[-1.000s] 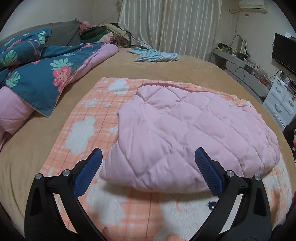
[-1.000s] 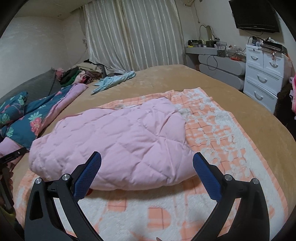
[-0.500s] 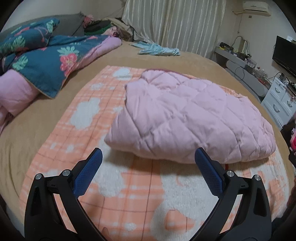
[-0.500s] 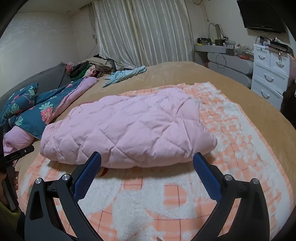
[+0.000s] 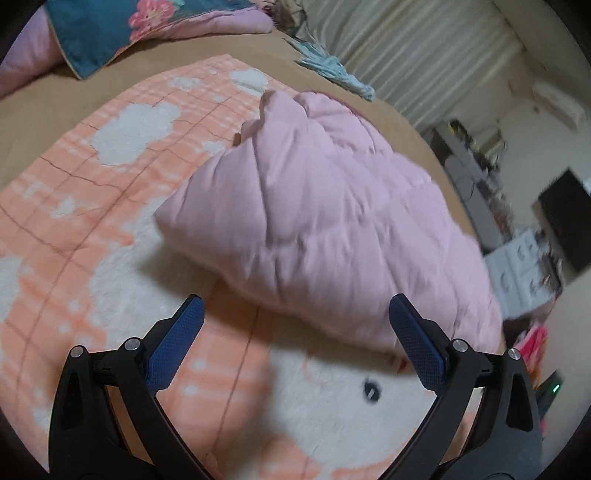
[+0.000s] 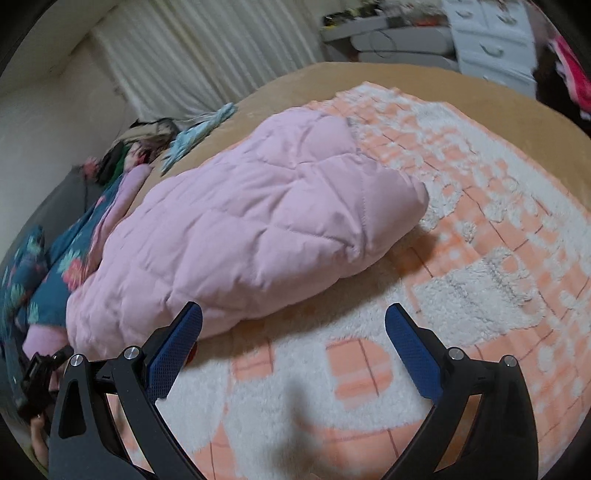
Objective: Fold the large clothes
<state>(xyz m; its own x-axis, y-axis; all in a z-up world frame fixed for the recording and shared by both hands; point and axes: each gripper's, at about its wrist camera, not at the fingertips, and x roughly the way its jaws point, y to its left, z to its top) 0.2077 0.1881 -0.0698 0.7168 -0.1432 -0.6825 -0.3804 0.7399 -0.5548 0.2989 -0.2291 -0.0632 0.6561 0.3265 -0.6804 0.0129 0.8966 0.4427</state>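
Note:
A folded pink quilted garment (image 5: 332, 221) lies on an orange and white fleece blanket (image 5: 92, 192) spread on the bed. It also shows in the right wrist view (image 6: 258, 229), on the same blanket (image 6: 480, 221). My left gripper (image 5: 295, 314) is open and empty, just short of the garment's near edge. My right gripper (image 6: 293, 321) is open and empty, over the blanket by the garment's near edge. The left gripper shows at the far left of the right wrist view (image 6: 40, 373).
A teal floral duvet (image 5: 110, 29) is bunched at the head of the bed. A light blue cloth (image 5: 332, 74) lies near the curtains (image 6: 184, 55). A white drawer unit (image 6: 491, 40) and a dark TV (image 5: 565, 221) stand past the bed's side.
Both grippers have tilted and swung, so both views are rolled and blurred. The garment now looks nearer in both views. Both grippers stay open and empty.

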